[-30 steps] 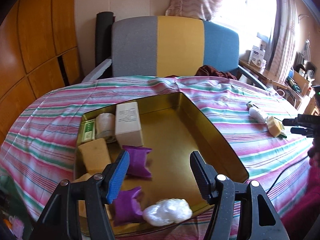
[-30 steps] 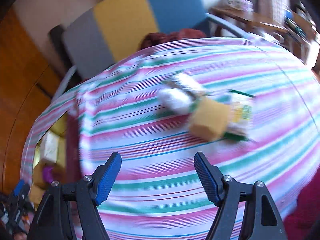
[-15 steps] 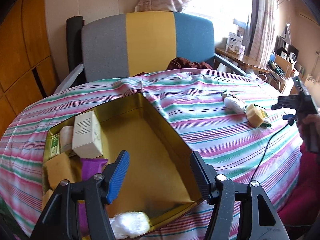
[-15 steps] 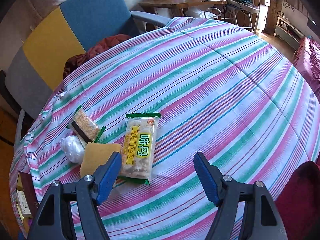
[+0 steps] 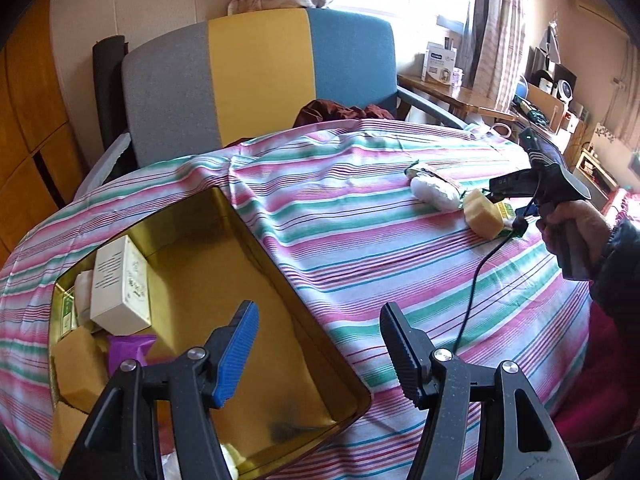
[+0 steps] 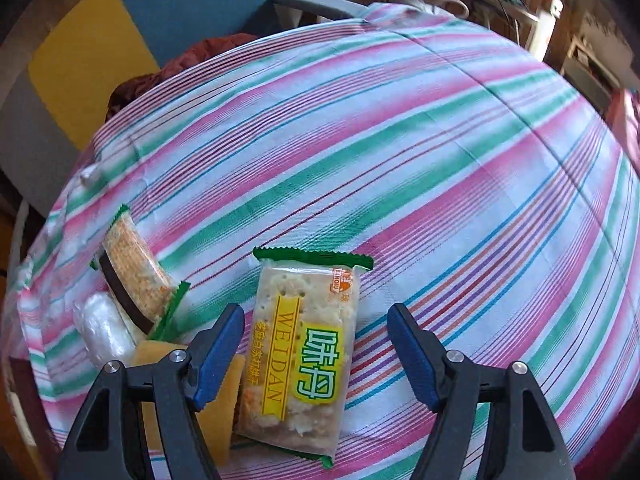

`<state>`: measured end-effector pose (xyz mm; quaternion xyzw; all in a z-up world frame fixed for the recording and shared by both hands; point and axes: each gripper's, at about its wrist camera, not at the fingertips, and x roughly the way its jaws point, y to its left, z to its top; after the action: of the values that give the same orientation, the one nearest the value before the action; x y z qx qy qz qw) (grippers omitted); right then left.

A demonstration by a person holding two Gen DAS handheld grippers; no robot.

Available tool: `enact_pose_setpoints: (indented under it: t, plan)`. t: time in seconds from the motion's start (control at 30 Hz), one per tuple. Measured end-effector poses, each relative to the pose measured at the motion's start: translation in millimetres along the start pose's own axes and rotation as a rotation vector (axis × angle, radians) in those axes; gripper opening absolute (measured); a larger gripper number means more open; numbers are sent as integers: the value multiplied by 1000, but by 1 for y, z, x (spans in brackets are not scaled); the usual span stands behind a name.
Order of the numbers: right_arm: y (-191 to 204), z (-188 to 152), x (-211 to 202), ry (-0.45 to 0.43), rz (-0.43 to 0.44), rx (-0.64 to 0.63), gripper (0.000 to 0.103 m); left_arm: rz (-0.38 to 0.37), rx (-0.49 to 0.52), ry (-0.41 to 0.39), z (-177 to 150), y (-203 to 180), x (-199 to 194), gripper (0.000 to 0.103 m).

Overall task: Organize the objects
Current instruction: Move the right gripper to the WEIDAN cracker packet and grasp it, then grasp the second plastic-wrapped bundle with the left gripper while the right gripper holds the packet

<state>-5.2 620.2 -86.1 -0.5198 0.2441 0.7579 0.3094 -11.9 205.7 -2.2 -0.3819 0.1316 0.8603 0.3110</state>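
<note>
The right tongs (image 6: 316, 350) stand wide open and grip nothing; they hover just above one cracker packet (image 6: 302, 354), which lies flat on the striped bench (image 6: 440, 152) between the two blue pads. At 9 o'clock from the packet lie three more things close together: one yellow sponge block (image 6: 224, 404), one wafer packet (image 6: 134, 276) and one white wrapped piece (image 6: 102, 330).

The left tongs (image 5: 316, 350) are also wide open and empty, above the right rim of one gold tin (image 5: 256, 240). Inside the tin, toward 9 o'clock, I count one white box (image 5: 116, 286), one purple packet (image 5: 128, 350) and two sponge blocks (image 5: 78, 368). At 2 o'clock, far across the bench, a hand (image 5: 576, 232) holds the other tongs.
</note>
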Motion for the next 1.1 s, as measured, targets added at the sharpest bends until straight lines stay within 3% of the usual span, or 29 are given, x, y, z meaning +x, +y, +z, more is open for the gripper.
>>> enact_pose_setpoints:
  t: [0.07, 0.1, 0.43, 0.7, 0.93, 1.1]
  plan:
    - [-2, -3, -4, 11, -33, -25, 48, -8, 5, 3, 2, -5, 2, 64]
    - [-7, -5, -5, 24, -28, -22, 48, -13, 8, 3, 3, -8, 3, 64]
    - [-20, -20, -10, 47, -12, -38, 50, -90, 17, 34, 34, -38, 24, 64]
    - [-20, -23, -12, 47, -17, -56, 52, -196, -104, 158, 67, -58, 76, 64]
    - [-19, -25, -14, 48, -30, -77, 50, -261, -148, 190, 96, -79, 121, 64]
    - [-20, -25, -16, 46, -34, -86, 50, -263, -173, 195, 116, -93, 153, 64]
